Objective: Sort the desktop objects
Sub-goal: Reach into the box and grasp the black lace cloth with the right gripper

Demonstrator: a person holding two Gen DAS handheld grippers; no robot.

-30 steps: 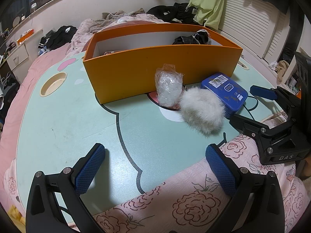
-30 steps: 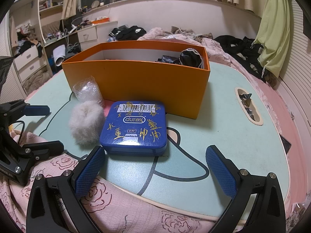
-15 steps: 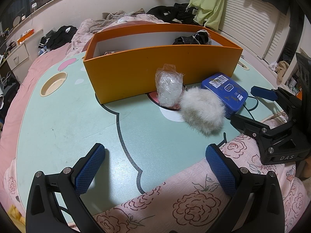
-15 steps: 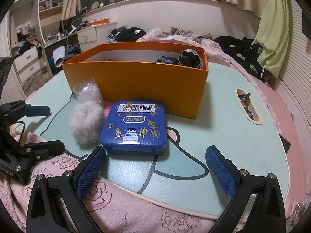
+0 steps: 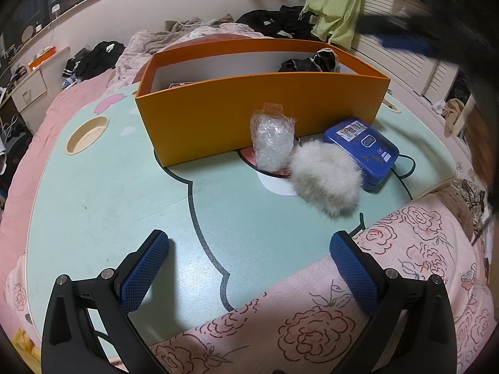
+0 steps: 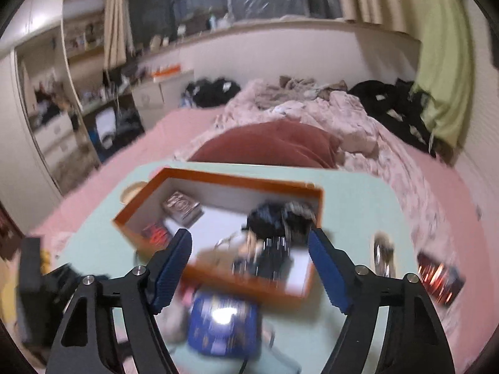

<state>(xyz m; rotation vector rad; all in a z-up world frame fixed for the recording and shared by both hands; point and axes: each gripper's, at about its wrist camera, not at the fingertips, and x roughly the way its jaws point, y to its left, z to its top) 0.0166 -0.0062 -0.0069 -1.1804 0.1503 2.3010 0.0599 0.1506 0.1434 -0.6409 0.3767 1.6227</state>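
Note:
An orange box [image 5: 259, 118] stands on the mint table [image 5: 103, 199]. In front of it lie a clear plastic bag [image 5: 273, 140], a white fluffy ball [image 5: 326, 180] and a blue tin [image 5: 361, 149]. My left gripper [image 5: 248, 268] is open and empty, low over the table's near edge. My right gripper [image 6: 249, 268] is open and empty, raised high above the orange box [image 6: 218, 218], with the blue tin [image 6: 223, 327] below it. The right wrist view is blurred. The box holds dark items [image 6: 274, 227] and a small pack [image 6: 181, 207].
A round cup hole [image 5: 87, 134] is at the table's left. A pink floral blanket [image 5: 343, 305] covers the near edge. A bed with clothes lies behind. A slot holding metal clips [image 6: 382, 255] and a red packet [image 6: 436, 277] are at the table's right.
My right gripper has risen sharply from table level beside the blue tin to high above the orange box. In the left wrist view it has moved to the upper right. The left gripper has not moved.

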